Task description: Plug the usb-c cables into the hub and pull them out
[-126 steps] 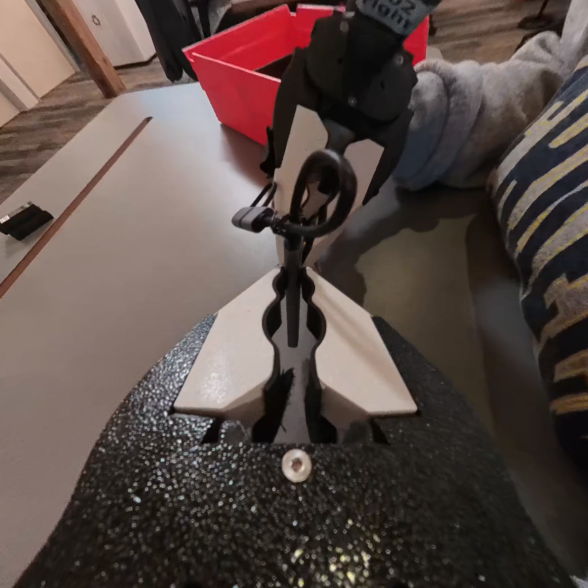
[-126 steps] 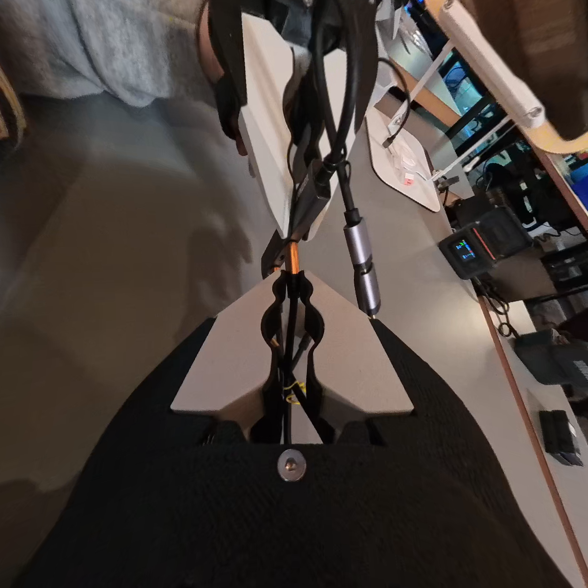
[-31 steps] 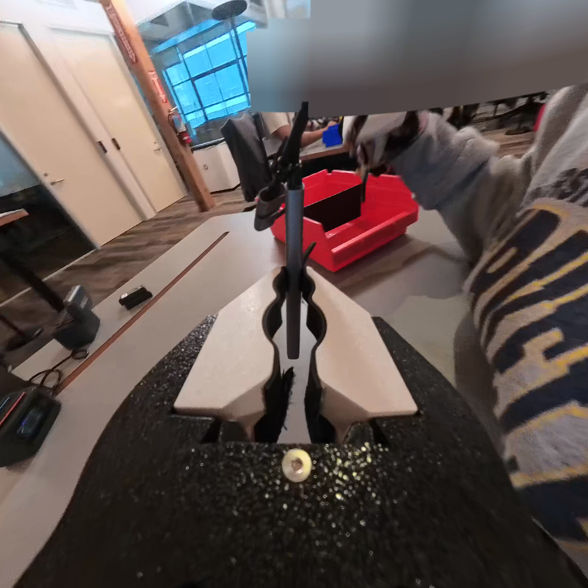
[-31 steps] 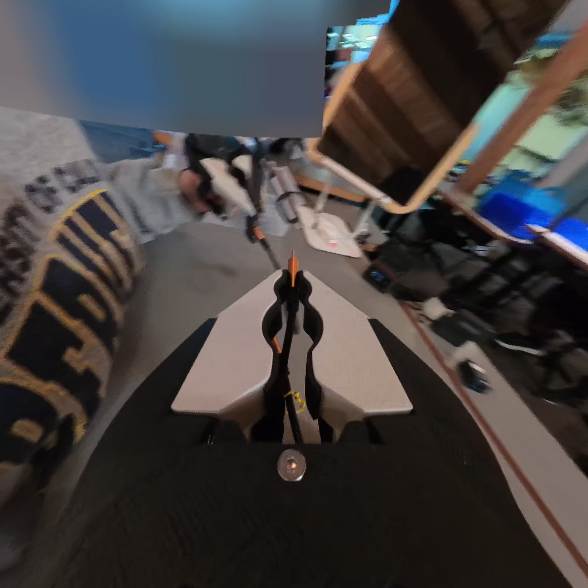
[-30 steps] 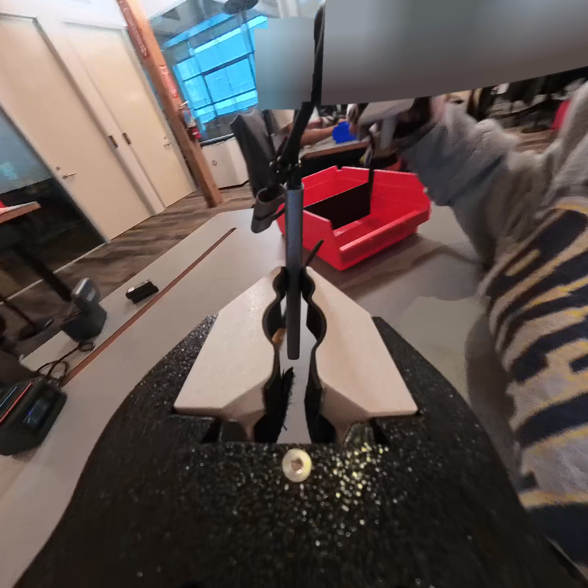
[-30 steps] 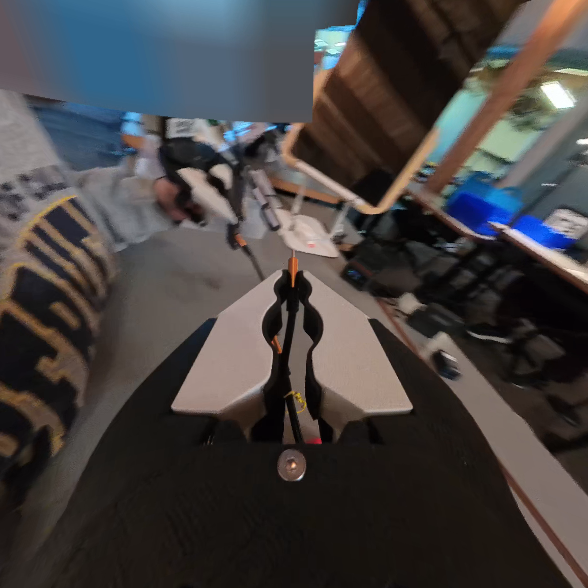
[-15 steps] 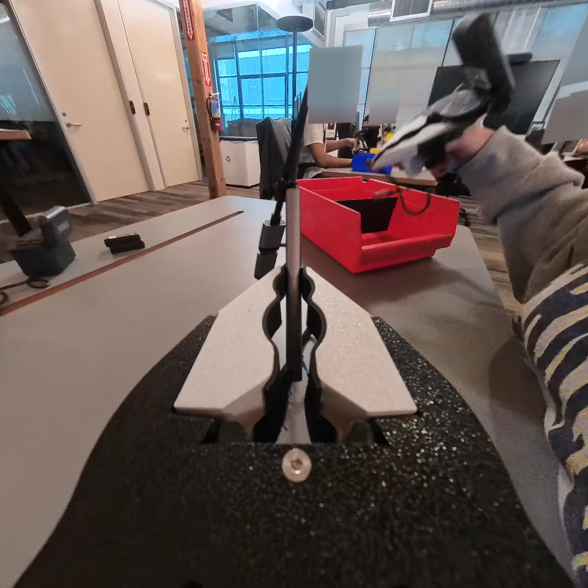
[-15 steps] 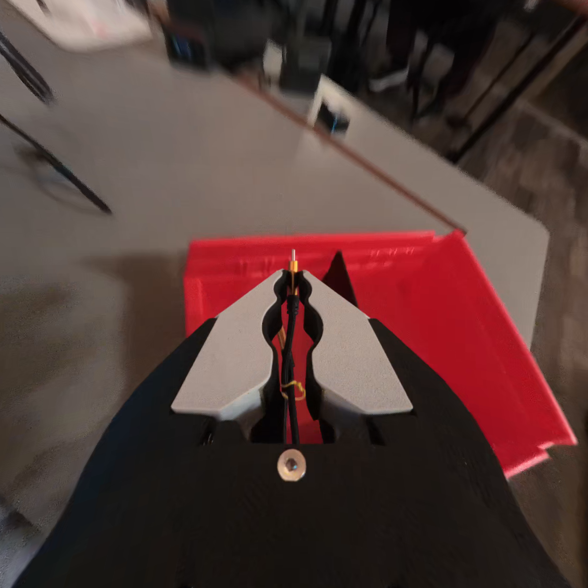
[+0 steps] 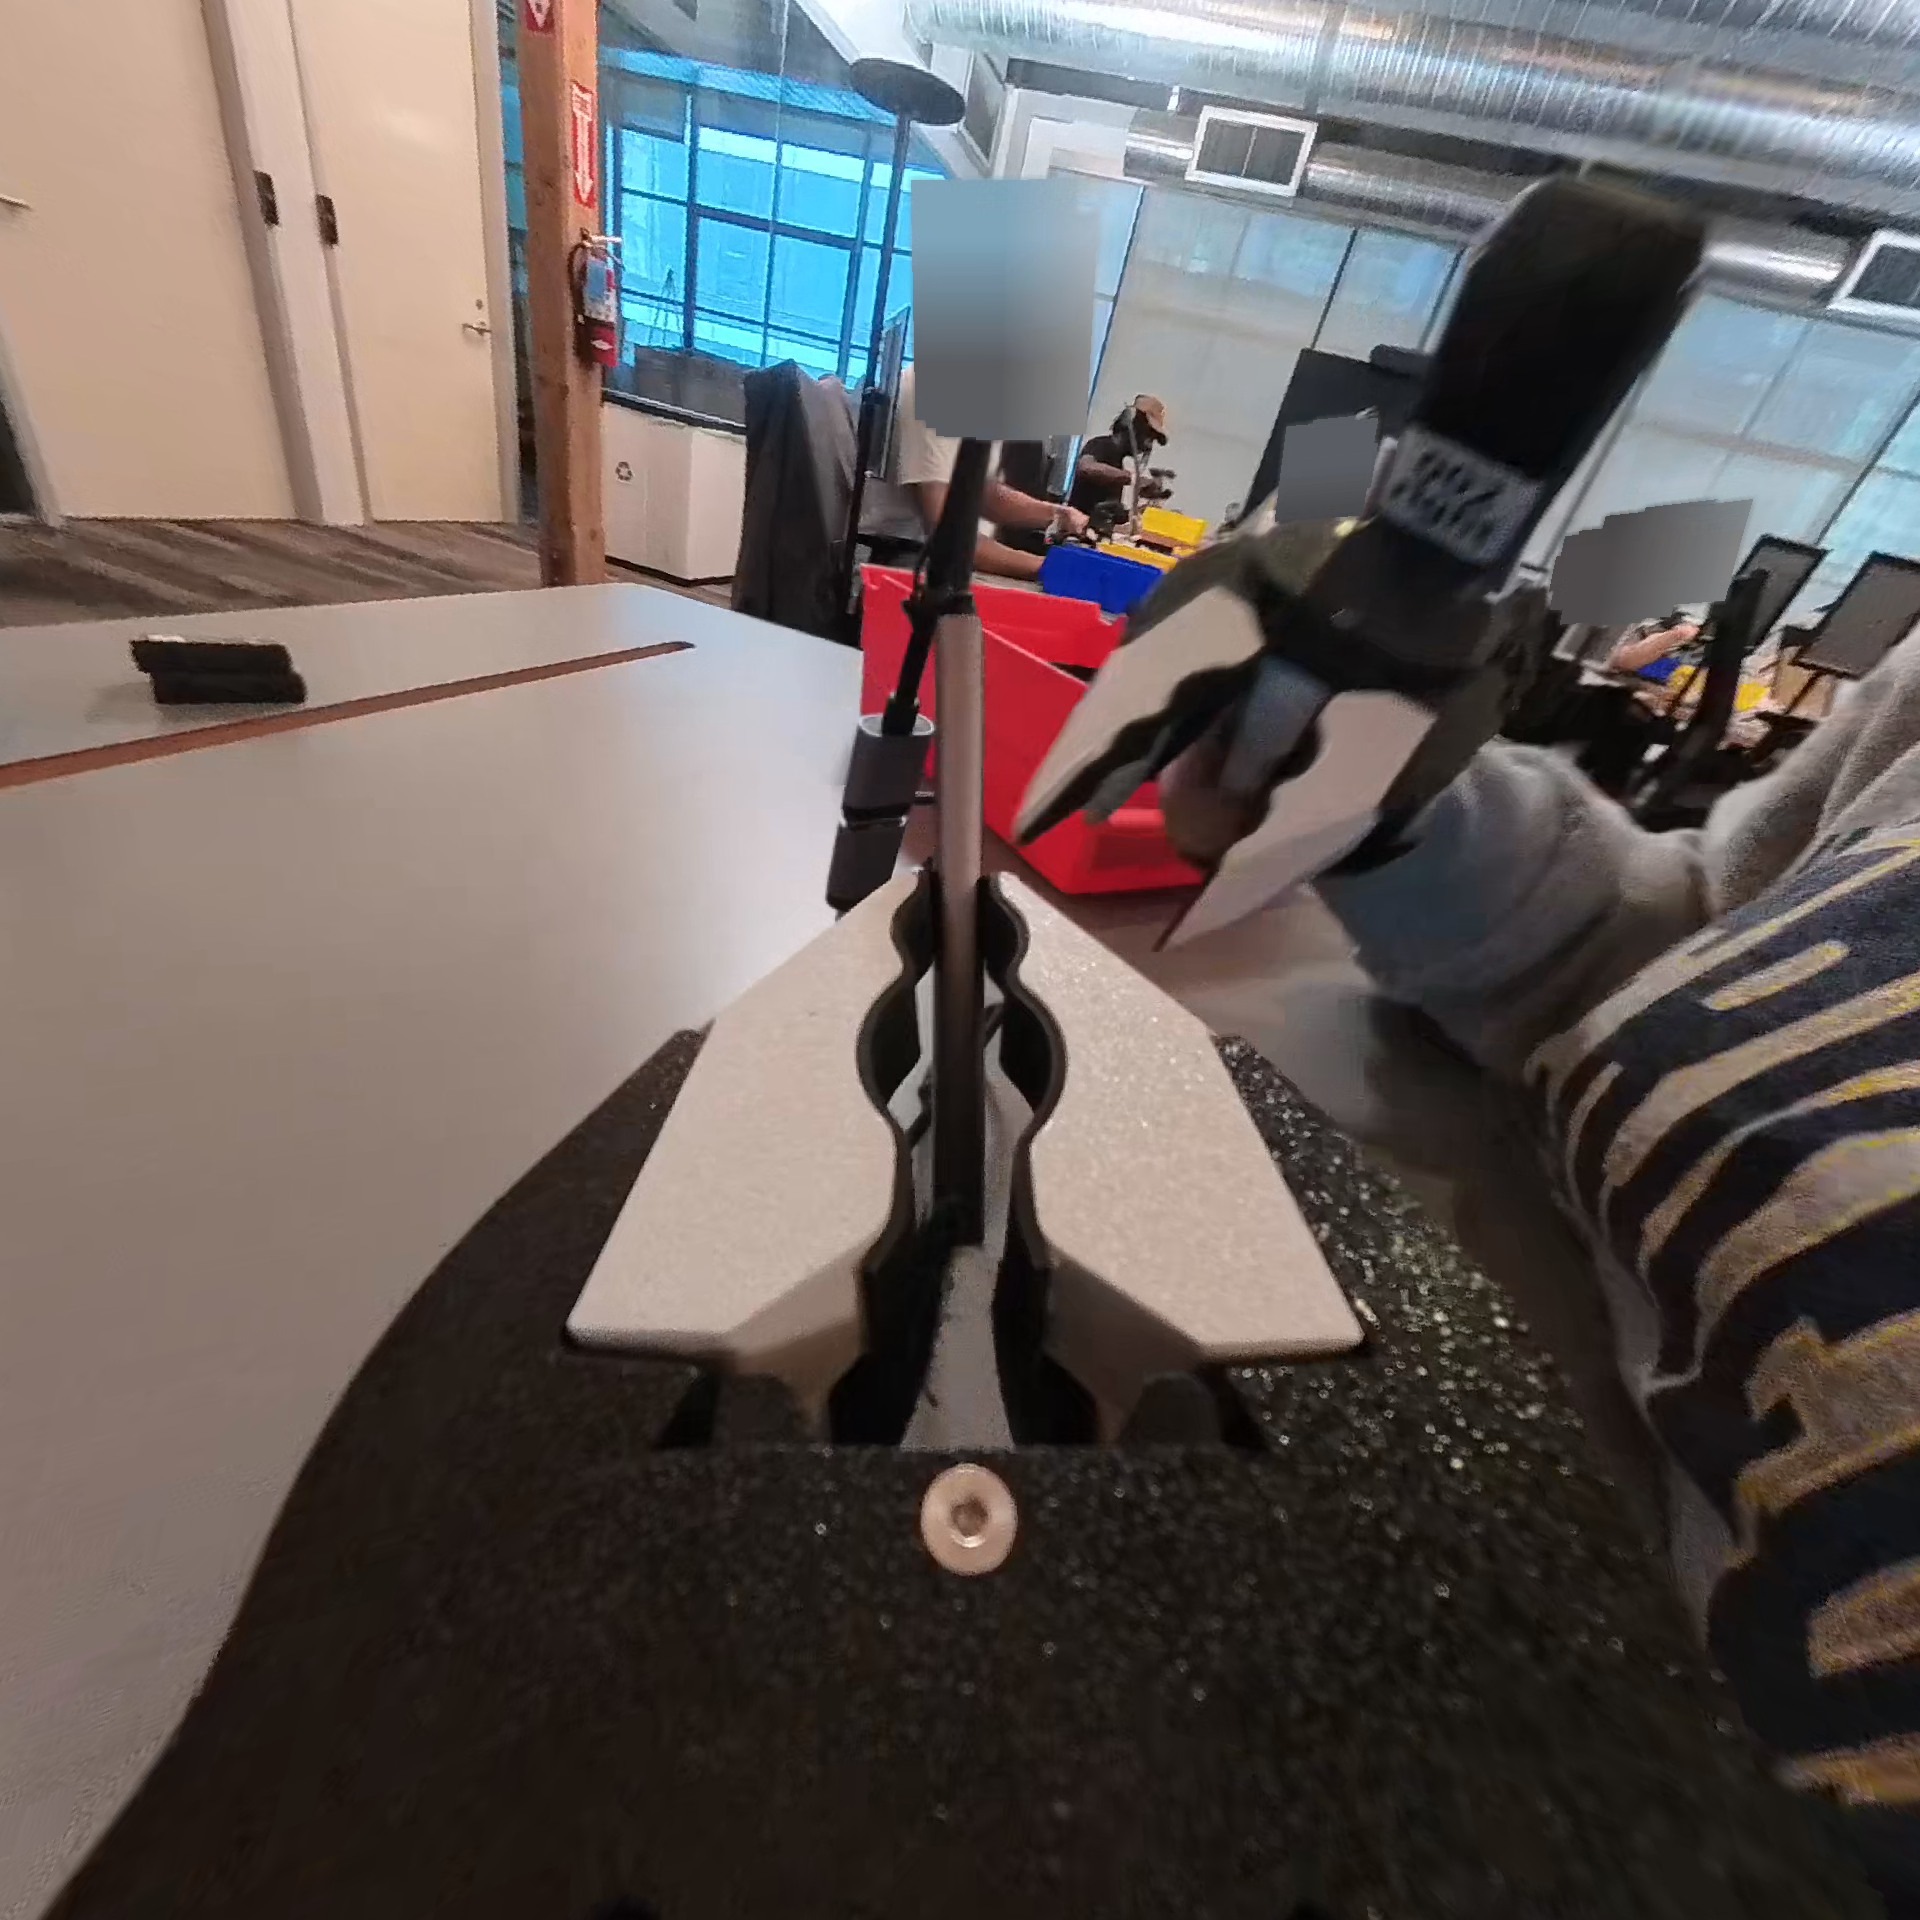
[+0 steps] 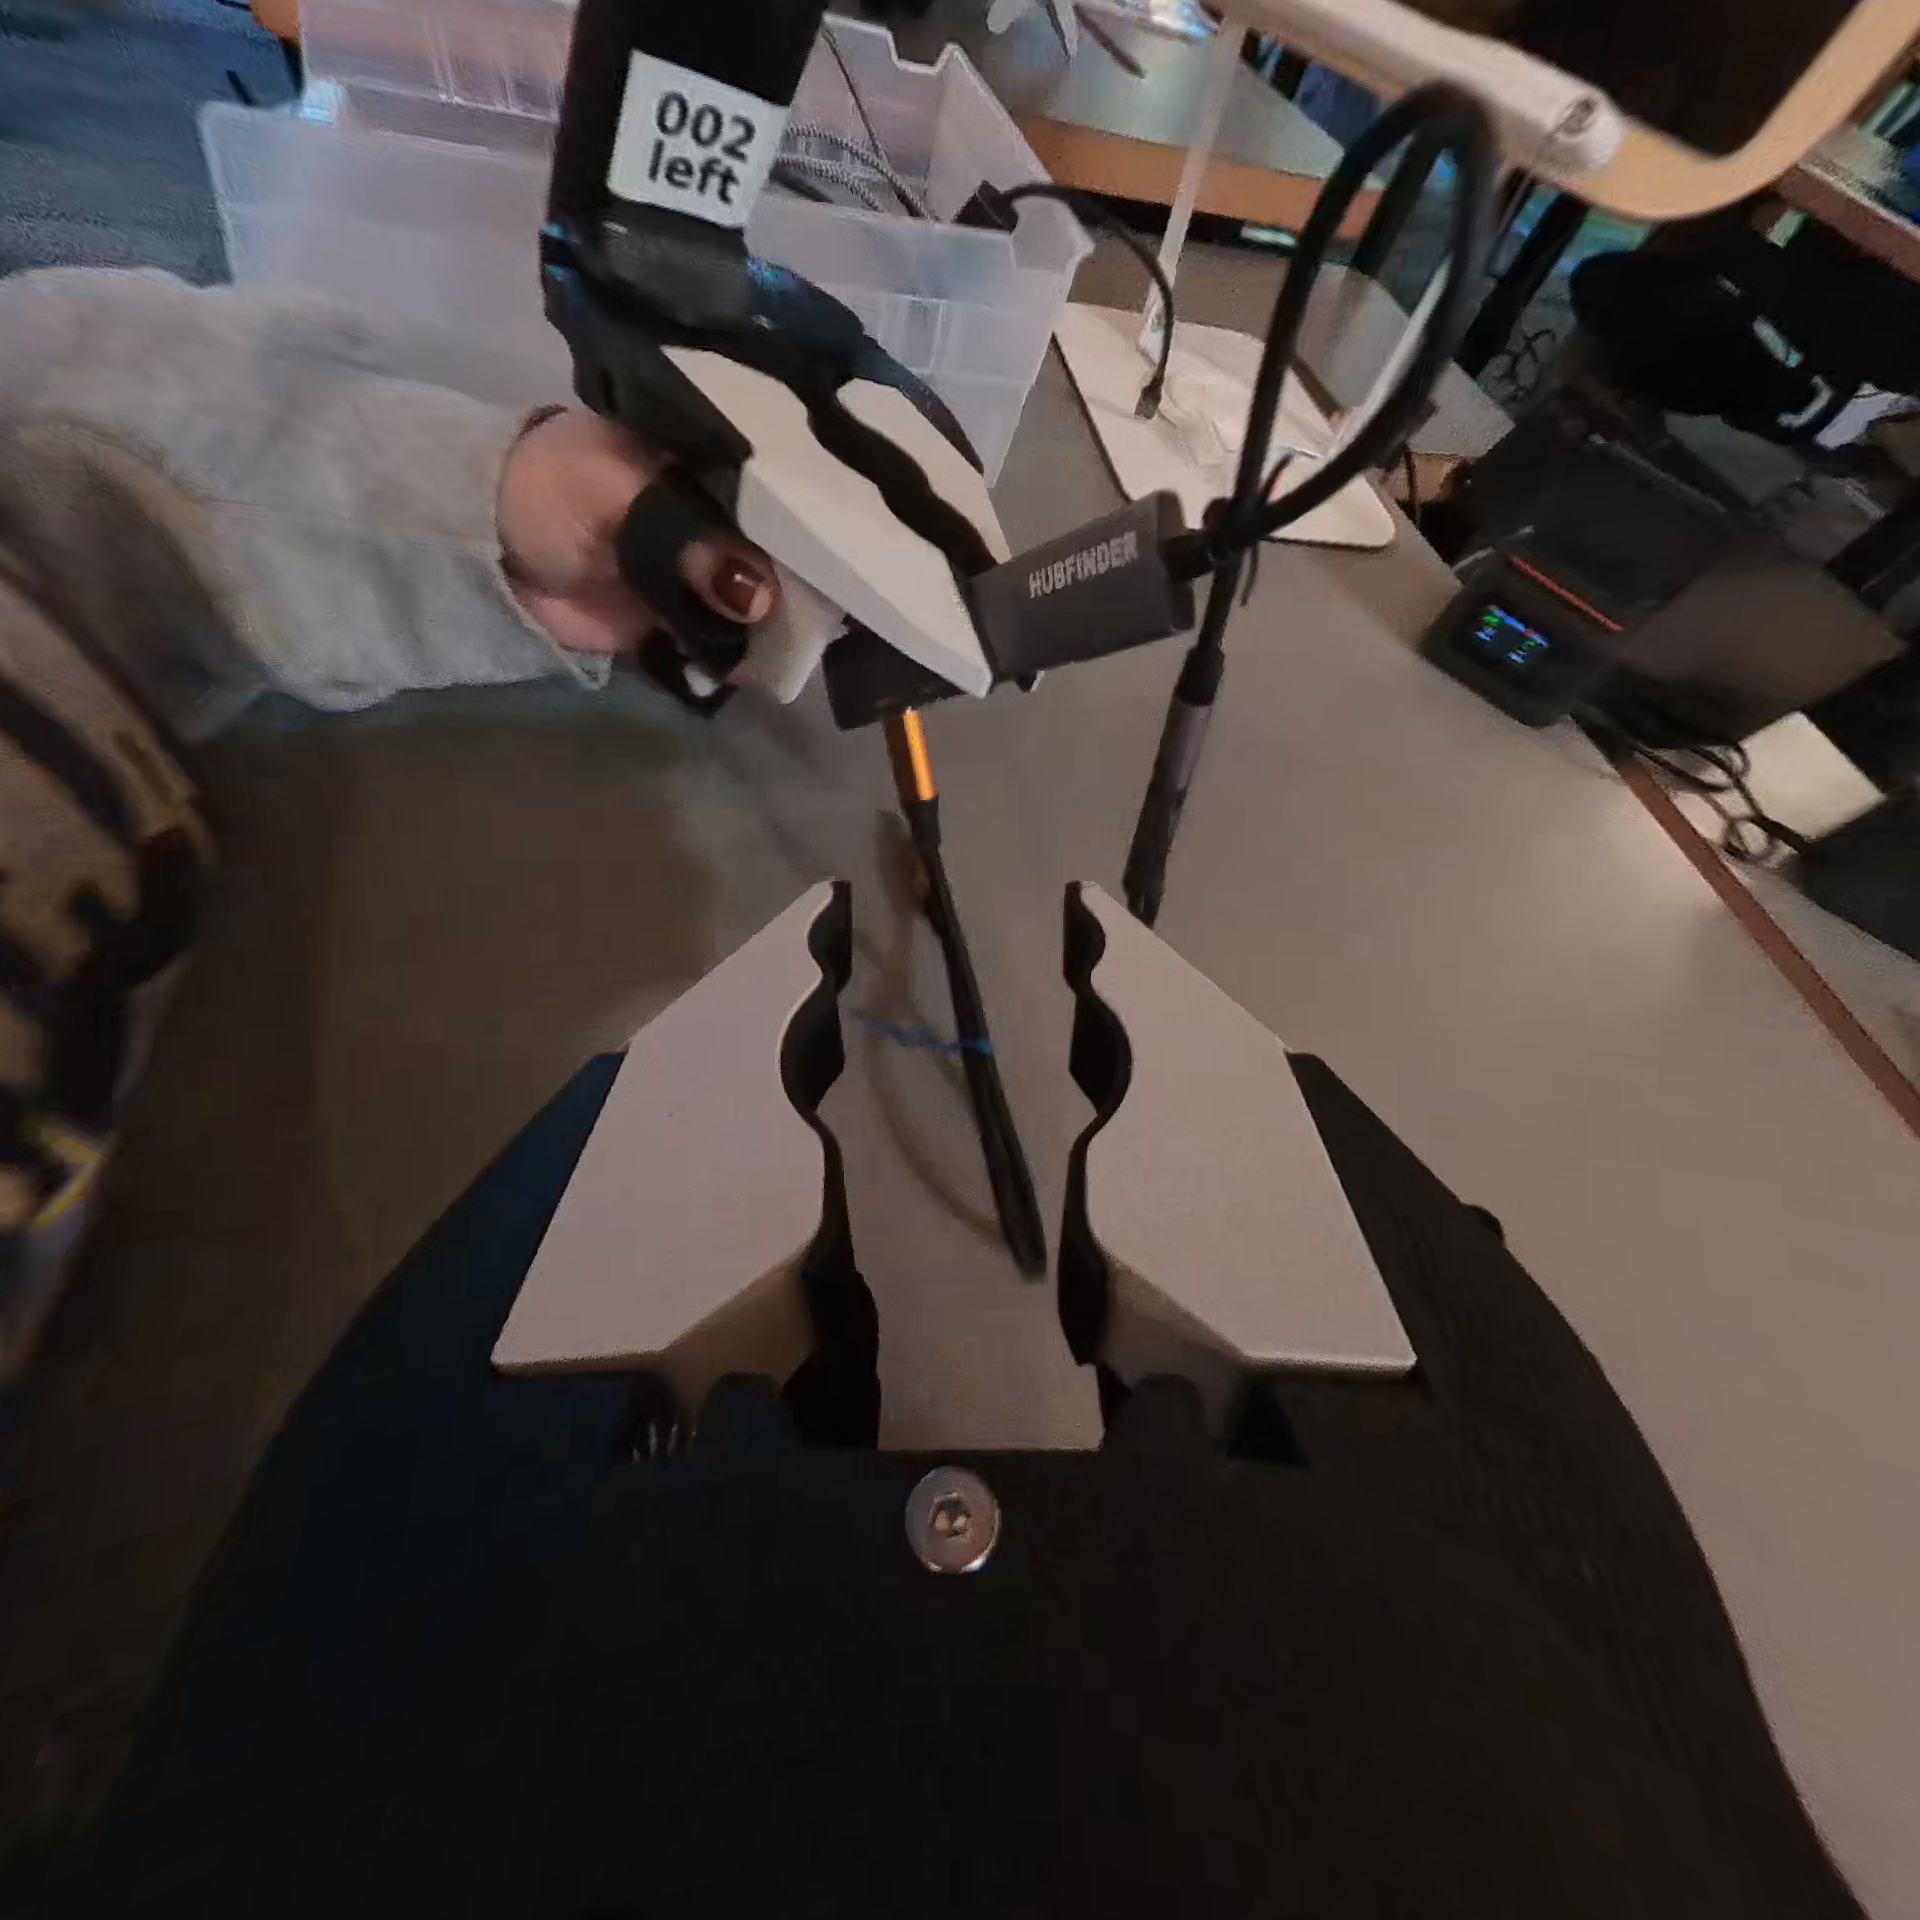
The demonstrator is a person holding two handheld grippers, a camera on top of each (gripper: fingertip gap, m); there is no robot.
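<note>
My left gripper (image 9: 956, 894) is shut on the hub (image 9: 958, 748), a thin grey slab seen edge-on and held upright above the table. In the right wrist view the left gripper (image 10: 966, 623) holds the dark hub (image 10: 1081, 592) level. A black usb-c cable with an orange collar (image 10: 914, 758) is plugged into the hub's underside and hangs down between my right gripper's open fingers. The hub's own black lead (image 10: 1340, 312) loops up and drops to a grey plug (image 10: 1164, 790). My right gripper (image 10: 956, 935) is open and empty just below the hub; it also shows in the left wrist view (image 9: 1096, 883).
A red bin (image 9: 1013, 707) stands on the grey table (image 10: 1455, 1039) behind the hub. A clear plastic bin (image 10: 935, 270) sits behind the left gripper. A black device with a small screen (image 10: 1507, 644) stands past the table's right edge. A small black block (image 9: 218, 670) lies far left. There is about 5 cm between the tips of the two grippers.
My right gripper was shut on an orange-tipped cable and swung over the red bin. It is now open, empty and back below the hub. The left gripper still holds the hub.
</note>
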